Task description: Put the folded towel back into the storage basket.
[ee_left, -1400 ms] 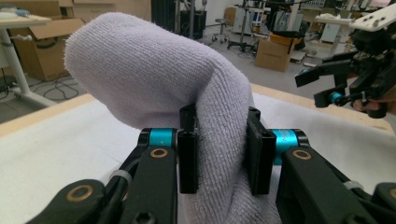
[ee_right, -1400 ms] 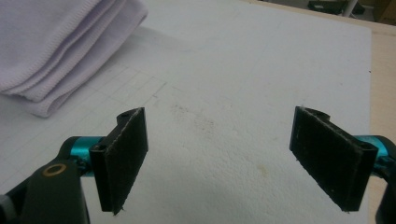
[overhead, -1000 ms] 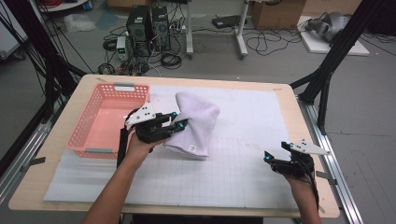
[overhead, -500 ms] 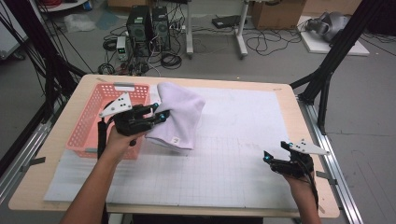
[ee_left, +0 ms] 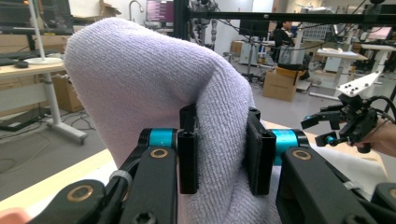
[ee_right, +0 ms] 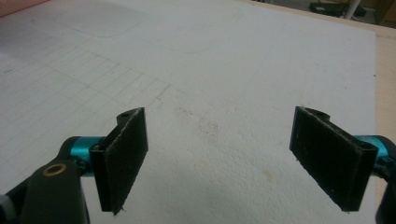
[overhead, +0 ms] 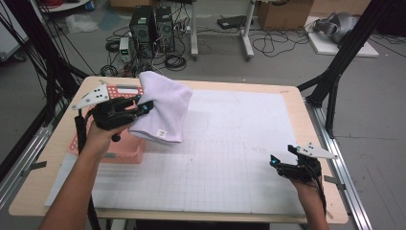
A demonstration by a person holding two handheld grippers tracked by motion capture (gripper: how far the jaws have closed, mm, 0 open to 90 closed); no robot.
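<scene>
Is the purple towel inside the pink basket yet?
No. The towel hangs above the basket, pinched by the left gripper, not resting inside it.

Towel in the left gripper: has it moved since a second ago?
Yes. The lavender towel, clamped in the left gripper, has been carried left from the white mat to hang over the pink basket.
</scene>
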